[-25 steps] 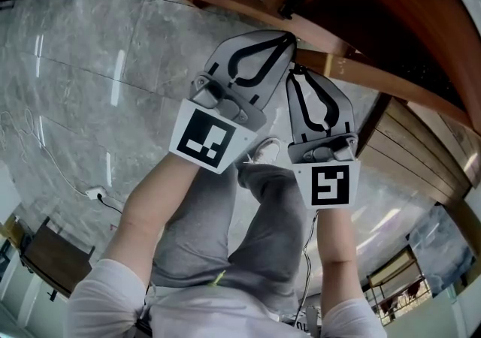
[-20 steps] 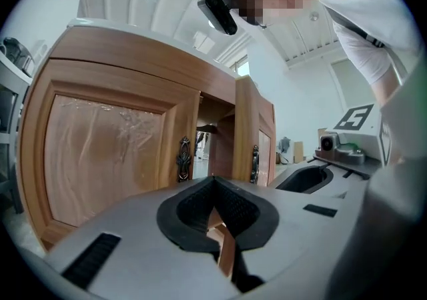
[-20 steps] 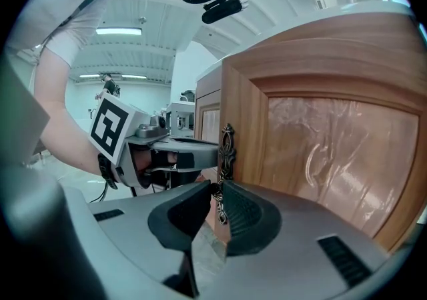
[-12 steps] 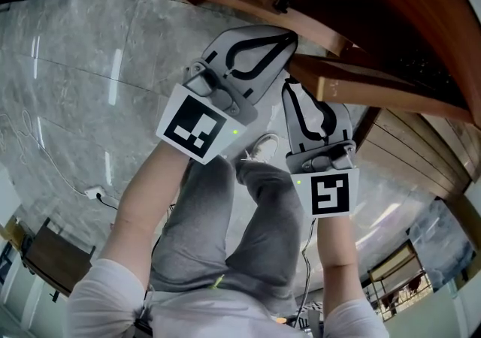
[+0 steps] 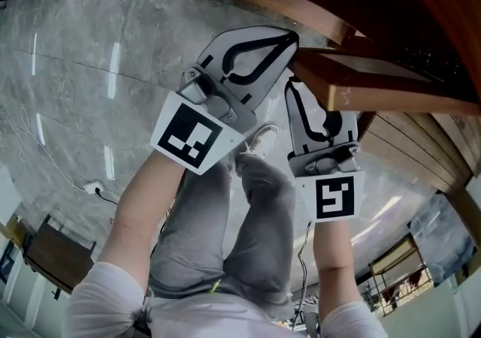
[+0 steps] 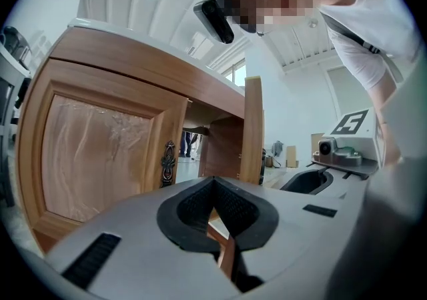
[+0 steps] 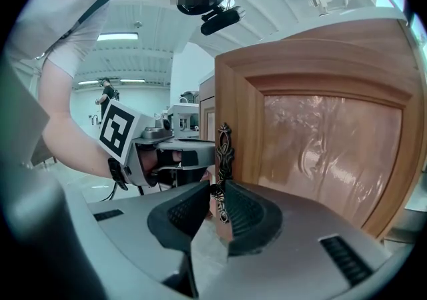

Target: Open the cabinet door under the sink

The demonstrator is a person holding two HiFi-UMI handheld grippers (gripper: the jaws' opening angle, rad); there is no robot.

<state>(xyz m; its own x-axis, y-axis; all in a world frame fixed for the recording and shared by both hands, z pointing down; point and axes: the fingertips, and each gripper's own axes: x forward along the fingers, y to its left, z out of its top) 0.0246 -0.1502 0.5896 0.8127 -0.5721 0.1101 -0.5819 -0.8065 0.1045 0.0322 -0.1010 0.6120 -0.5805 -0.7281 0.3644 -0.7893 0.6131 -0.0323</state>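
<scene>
Head view: dark inside of cabinet (image 5: 376, 6) beyond fingers, contents not readable. Swung-out wooden cabinet door (image 5: 376, 77) right over tips of right gripper (image 5: 295, 90), just beside tips of left gripper (image 5: 288, 37). Grey marble floor (image 5: 90, 51) behind both.

Left gripper view: fingers together at tips, nothing seen held. Left of fingers, shut neighbouring door (image 6: 100, 152) with glossy panel. Ahead of fingers, open door edge-on.

Right gripper view: fingers clamped on ornate dark metal handle (image 7: 223, 152) at door's left edge. Reddish glossy panel right of fingers.
</scene>
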